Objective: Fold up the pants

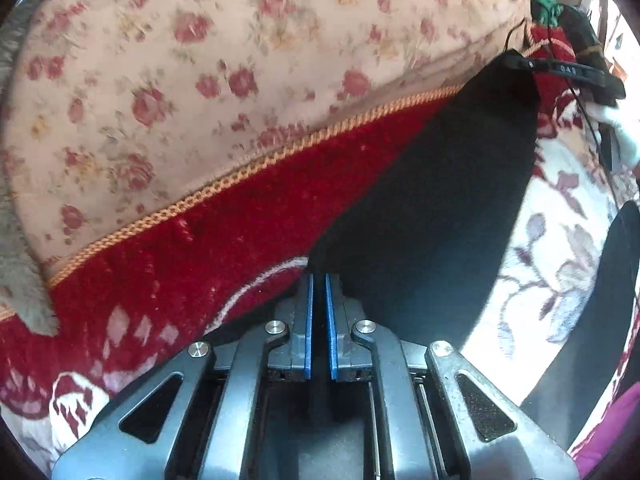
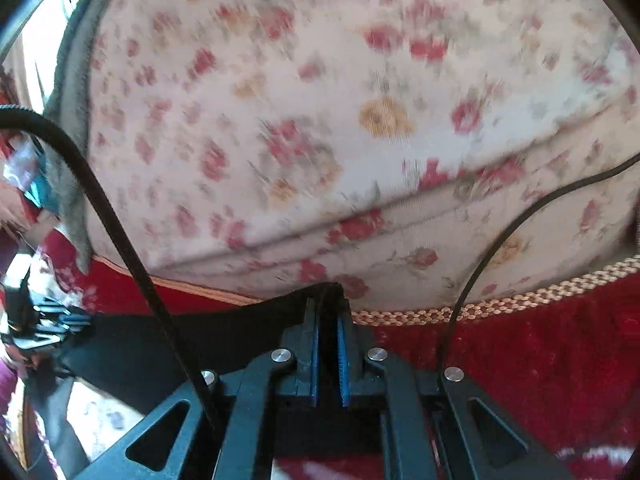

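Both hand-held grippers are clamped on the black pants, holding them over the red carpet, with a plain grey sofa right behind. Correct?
Not quite: the sofa is not plain grey. The right wrist view shows cream upholstery printed with red and yellow flowers. The rest holds: the left hand-held gripper and right hand-held gripper are both clamped on the black pants, over the red carpet.

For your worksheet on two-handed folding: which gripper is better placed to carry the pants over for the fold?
Neither alone. The left gripper and right gripper each pinch the black pants, stretched between them.
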Available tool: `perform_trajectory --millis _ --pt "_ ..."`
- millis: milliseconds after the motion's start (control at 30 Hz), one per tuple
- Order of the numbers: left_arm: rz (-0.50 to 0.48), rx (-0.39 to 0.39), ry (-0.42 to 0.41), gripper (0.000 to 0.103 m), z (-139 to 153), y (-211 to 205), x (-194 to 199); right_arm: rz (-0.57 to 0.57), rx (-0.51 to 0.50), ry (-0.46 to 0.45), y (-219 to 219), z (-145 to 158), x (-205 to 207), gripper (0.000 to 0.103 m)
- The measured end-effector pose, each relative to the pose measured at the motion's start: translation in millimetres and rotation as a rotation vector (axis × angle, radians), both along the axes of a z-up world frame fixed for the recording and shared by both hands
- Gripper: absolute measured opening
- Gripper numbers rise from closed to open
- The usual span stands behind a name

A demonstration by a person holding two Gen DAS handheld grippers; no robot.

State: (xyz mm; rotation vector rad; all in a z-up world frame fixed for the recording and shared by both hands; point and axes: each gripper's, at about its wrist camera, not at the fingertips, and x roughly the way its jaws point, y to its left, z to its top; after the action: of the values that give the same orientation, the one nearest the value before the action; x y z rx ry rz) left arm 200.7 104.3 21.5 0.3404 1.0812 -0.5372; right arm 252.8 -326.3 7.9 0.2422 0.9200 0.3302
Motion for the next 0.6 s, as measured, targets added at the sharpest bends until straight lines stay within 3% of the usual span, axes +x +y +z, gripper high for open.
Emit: perform_trajectory --millis 233,333,600 --pt "0.053 -0.075 -0.083 0.004 36 11 -34 -0.026 0.09 -0.083 -22 48 -47 0.007" --pt "0.065 -0.106 -0.113 0.004 53 17 -55 -0.031 0.119 -0.115 -11 69 -73 0.007" --pt "0.052 -0.221 -0.2 0.002 96 16 -144 -0.023 0.146 -0.163 -13 106 -155 0.007"
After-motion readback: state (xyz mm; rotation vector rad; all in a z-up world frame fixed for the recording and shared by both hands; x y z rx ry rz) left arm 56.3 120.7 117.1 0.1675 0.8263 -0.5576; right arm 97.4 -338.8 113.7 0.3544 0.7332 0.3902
